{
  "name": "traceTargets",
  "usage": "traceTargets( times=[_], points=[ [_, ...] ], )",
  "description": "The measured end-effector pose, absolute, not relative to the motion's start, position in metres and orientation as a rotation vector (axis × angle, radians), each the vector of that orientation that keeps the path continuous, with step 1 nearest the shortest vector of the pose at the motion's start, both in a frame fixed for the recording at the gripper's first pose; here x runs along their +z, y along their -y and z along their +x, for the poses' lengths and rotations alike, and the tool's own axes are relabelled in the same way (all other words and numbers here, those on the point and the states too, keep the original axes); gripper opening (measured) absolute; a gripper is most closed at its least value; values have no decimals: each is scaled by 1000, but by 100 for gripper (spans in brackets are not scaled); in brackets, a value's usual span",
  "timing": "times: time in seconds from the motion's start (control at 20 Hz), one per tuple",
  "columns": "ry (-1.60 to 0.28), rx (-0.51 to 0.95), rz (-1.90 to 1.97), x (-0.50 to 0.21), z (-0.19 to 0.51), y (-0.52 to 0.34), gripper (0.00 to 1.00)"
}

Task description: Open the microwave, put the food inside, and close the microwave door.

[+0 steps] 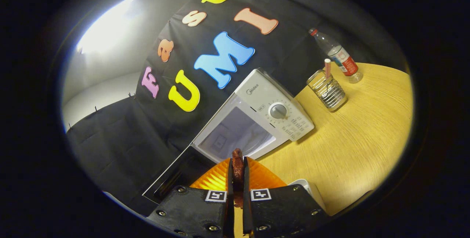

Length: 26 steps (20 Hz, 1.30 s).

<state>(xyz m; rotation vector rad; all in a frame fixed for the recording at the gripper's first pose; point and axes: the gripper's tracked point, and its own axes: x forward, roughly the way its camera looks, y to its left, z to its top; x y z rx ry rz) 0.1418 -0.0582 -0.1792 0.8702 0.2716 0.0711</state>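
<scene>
grip: while the gripper [238, 179] is pinched down to a narrow slit, both fingers press on the food [237, 166], a dark reddish-brown piece that stands up between them; you hold it and little else.
risk of dropping: because only a thin edge of the food seems caught between the fingers, a jolt or a loosened squeeze on the way could let it slip out onto the orange plate [220, 178] or the table [352, 146].
risk at the opening: since the view sits tilted against the microwave [253, 118], you could come in askew and knock the food or the fingers on the frame of the cavity or on the open door [169, 179].
risk to the door: as the door hangs open to the near left, close under your path, a low approach could bump it and shove it part shut.
where the food is: it is raised just above the orange plate, short of the cavity, which lies just beyond the fingertips.
how the food looks: small, lumpy, glossy dark red, upright and narrow; what kind of food it is i cannot tell.
far right: a glass with a straw [328, 89] and a water bottle [339, 58] stand well apart from your path, so they look like no hazard.
</scene>
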Motion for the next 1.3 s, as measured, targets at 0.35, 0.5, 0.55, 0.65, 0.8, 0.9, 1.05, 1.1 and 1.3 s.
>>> traceTargets(
  times=[0.35, 0.5, 0.55, 0.65, 0.8, 0.9, 1.05, 1.1, 1.3],
  points=[
    [-258, 105, 864, -172, 203, 1, 9],
    [-263, 81, 829, -179, 234, -15, 9],
    [-262, 75, 827, -180, 243, -19, 9],
    [-261, 55, 815, -186, 267, -28, 9],
    [-260, 17, 792, -199, 298, -32, 9],
    [-267, -12, 780, -209, 321, -34, 9],
    [-258, -50, 725, -218, 355, -33, 9],
    [-255, -61, 716, -222, 363, -32, 9],
    [-235, -123, 696, -233, 399, -24, 9]
  ],
)
